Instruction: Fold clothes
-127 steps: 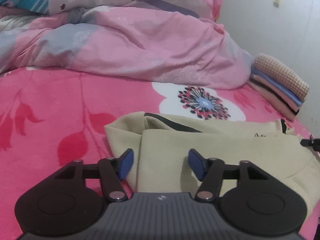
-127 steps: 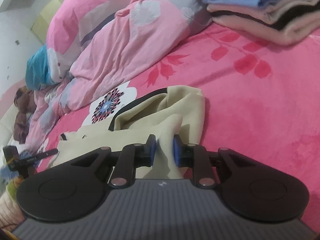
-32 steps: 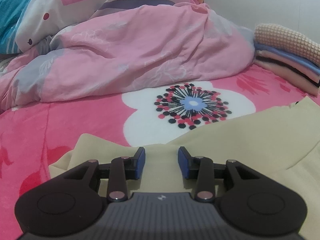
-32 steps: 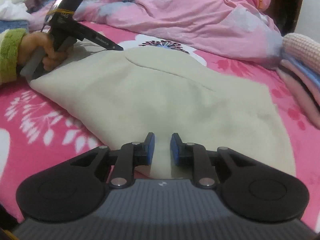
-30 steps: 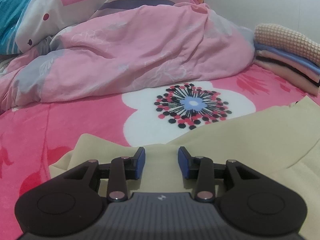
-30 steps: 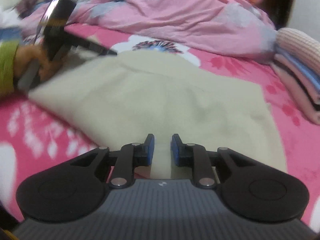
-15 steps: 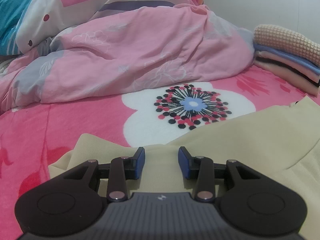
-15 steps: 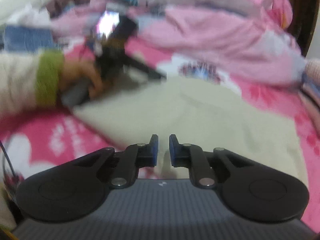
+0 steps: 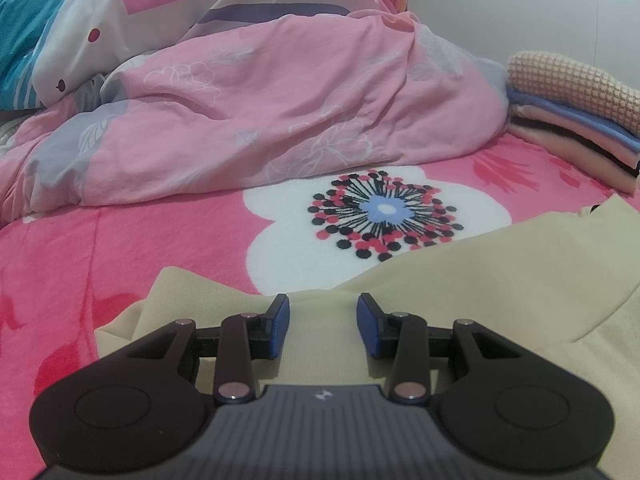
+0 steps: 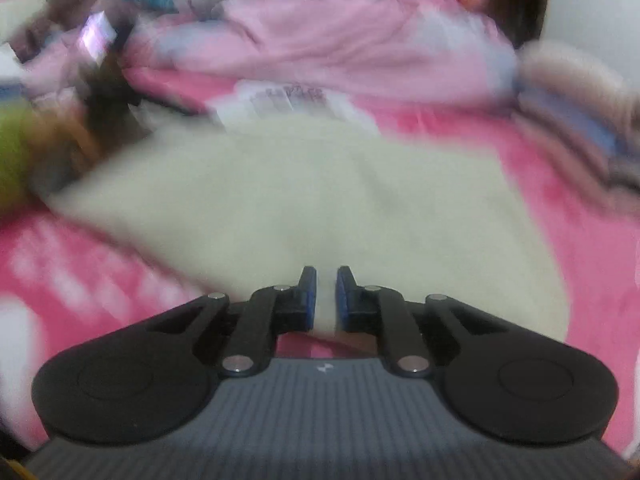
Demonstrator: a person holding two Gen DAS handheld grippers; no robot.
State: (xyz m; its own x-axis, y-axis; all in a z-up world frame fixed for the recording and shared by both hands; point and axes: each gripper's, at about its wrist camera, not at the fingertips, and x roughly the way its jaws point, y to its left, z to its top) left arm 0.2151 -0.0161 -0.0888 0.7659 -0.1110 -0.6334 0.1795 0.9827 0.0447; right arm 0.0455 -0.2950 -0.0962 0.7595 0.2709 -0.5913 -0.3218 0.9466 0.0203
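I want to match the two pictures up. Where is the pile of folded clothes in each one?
Left wrist view: the pile of folded clothes sits at the right edge, upper half, beside the pink quilt.
Right wrist view: the same pile is at the right edge, upper half, but blurred.
Shared landmark: the cream garment lies spread on the bed in front of each gripper; see it here too.

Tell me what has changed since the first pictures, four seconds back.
The cream garment, then bunched, now lies spread flat. The right gripper has just been closing, cream cloth between its pads. The left gripper narrowed and stands over the cloth edge. The pink duvet and the folded stack stayed.
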